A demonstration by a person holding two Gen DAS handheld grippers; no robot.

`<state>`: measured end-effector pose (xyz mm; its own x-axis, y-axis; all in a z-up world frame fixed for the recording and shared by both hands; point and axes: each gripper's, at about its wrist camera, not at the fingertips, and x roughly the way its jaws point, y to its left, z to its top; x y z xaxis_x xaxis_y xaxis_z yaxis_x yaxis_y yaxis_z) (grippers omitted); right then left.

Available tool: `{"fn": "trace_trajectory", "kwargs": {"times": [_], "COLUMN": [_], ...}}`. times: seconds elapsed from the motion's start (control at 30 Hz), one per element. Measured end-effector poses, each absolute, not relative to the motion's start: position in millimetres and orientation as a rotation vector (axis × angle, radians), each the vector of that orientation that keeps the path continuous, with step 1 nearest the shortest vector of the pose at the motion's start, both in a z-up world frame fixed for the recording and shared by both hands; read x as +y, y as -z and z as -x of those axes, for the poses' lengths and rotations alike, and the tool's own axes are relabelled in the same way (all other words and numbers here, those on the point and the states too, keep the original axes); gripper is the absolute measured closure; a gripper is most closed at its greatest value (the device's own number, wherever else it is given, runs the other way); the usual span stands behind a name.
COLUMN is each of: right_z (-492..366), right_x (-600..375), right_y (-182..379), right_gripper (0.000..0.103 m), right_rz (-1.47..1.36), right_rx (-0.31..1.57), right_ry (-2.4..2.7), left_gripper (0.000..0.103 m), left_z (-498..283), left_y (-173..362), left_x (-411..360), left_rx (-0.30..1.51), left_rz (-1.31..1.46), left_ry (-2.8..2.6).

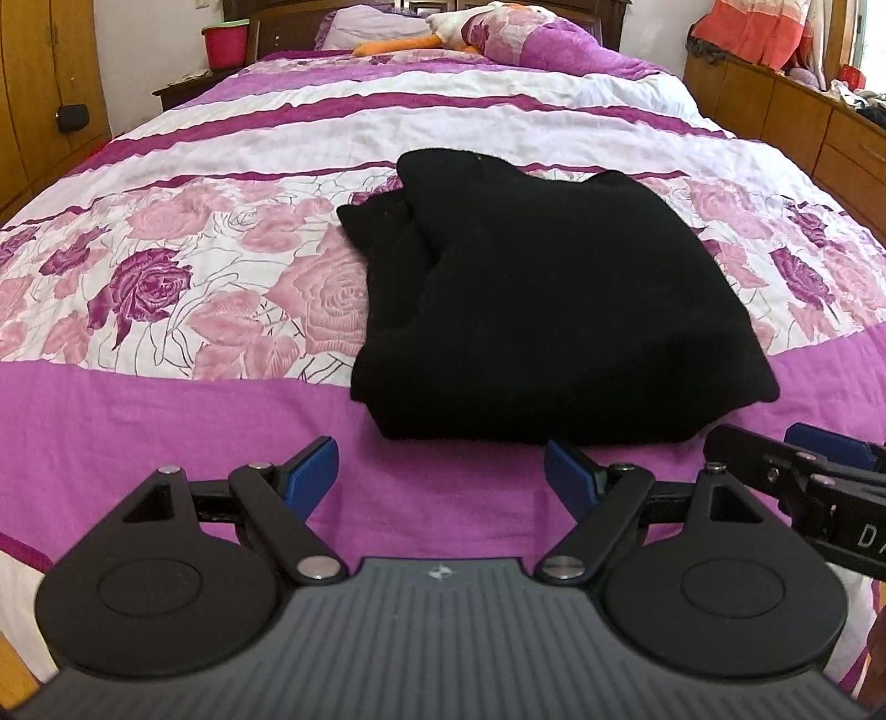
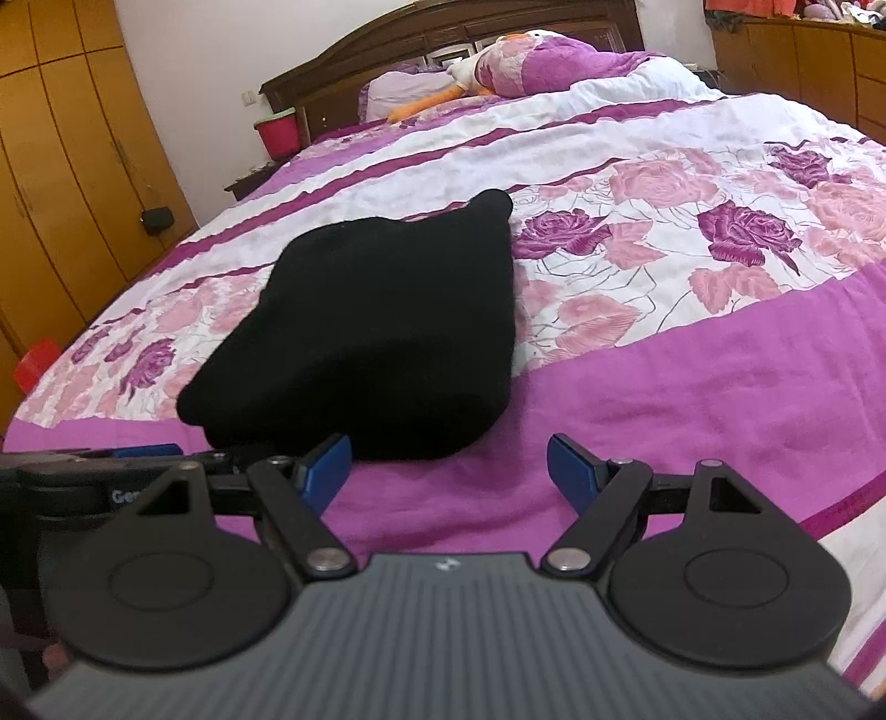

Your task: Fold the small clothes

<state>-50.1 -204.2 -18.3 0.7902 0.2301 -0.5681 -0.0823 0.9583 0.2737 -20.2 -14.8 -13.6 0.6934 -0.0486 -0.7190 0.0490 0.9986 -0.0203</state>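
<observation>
Clearly we are near the end of a fold: the black knit garment (image 1: 548, 310) lies as a thick, roughly squared bundle on the floral bedspread (image 1: 183, 299), near the foot of the bed, where the flower band meets the plain magenta band. Our left gripper (image 1: 441, 471) hovers just short of the bundle's near edge, jaws spread wide and holding nothing; our right gripper (image 2: 449, 468) sits the same way, jaws wide and empty, with the bundle ahead and to its left. We hold both low and close together, side by side, probably because that near edge is where we would either let go or take hold for another fold. On the far left of the bundle in the left wrist view, loose layers stick out unevenly, so we judge that a tidy-up may be needed. Far off, a plush toy (image 1: 443, 33) rests by the pillows (image 1: 365, 25), well apart from our work.
</observation>
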Motion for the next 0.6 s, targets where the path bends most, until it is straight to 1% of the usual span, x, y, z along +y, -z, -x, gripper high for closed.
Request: {"fn": "trace_trajectory", "kwargs": {"times": [0.33,0.6], "right_z": [47.8,49.0], "right_x": [-201.0,-197.6], "right_y": [22.5,21.9], "right_gripper": [0.024,0.024], "right_rz": [-0.236,-0.221], "right_rx": [0.658,0.653], "right_ry": [-0.172,-0.175], "left_gripper": [0.018,0.018], "left_z": [16.1,18.6], "left_y": [20.4,19.8], "left_x": [-13.3,-12.4], "left_rx": [0.831,0.816], "left_rz": [0.007,0.002], "left_ry": [0.033,0.005]}}
